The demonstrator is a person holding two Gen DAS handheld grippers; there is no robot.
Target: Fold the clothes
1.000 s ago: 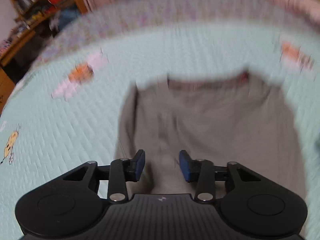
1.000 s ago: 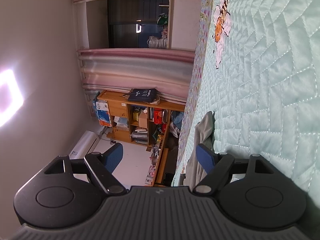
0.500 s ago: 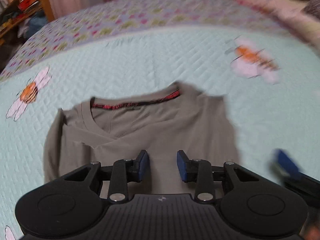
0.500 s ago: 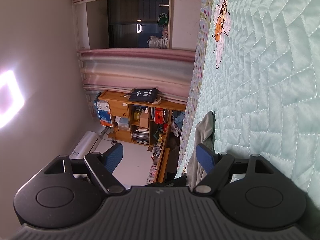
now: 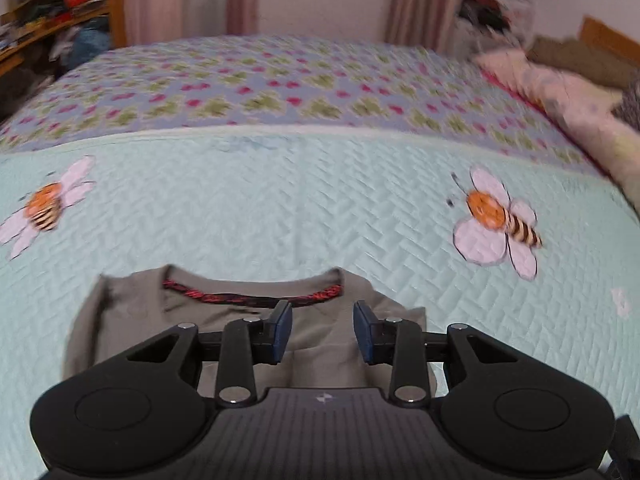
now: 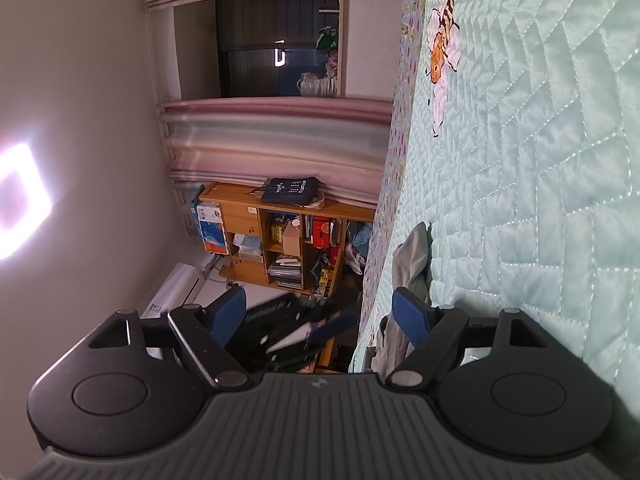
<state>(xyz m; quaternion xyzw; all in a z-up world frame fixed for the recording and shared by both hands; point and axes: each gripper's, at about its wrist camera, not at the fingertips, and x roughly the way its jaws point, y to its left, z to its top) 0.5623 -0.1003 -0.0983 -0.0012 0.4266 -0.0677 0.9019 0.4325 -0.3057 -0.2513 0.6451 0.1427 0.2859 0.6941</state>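
The left gripper [image 5: 322, 332], empty, jaws just narrowing, hovers over the grey shirt [image 5: 132, 320].

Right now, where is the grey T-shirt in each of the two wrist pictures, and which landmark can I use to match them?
Left wrist view: the grey T-shirt lies flat on the quilt in the lower middle, collar away from the camera, just beyond the left gripper.
Right wrist view: the shirt is a thin bunched strip at lower centre-right, along the quilt's edge.
Shared landmark: the wooden bookshelf.
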